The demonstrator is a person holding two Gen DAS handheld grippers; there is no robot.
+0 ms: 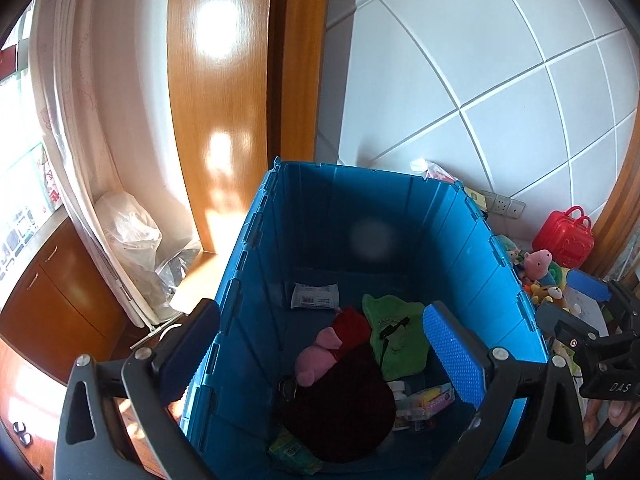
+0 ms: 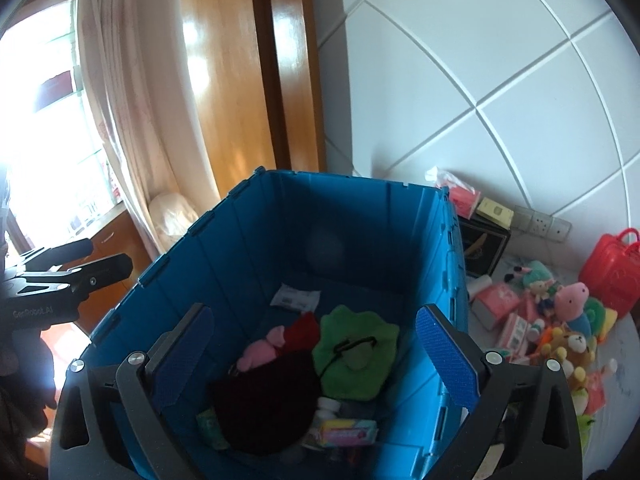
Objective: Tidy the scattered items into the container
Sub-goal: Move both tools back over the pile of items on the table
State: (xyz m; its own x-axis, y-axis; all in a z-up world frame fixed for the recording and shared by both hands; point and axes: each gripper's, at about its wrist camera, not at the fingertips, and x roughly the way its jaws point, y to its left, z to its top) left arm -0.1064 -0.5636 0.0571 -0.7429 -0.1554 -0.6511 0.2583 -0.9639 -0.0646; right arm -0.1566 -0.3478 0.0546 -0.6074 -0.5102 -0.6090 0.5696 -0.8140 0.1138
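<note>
Dark cloth (image 2: 264, 400) hides packet (image 2: 210, 426) — partly.

- The tabletop (image 2: 624, 344) was white.
- A blue crate (image 2: 440, 264) stood on it.
- Beside the crate lay plush toys (image 2: 572, 300), pink boxes (image 2: 498, 300) and a red case (image 2: 612, 268).

Blue crate (image 2: 420, 248) holds green cloth (image 2: 352, 352), dark maroon garment (image 2: 264, 404), pink plush (image 2: 260, 350).

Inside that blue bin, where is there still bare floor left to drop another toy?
The blue bin has bare floor at the back, around the white packet, and along the left wall. The front is crowded: dark red cloth, green cloth, pink plush and small boxes.
</note>
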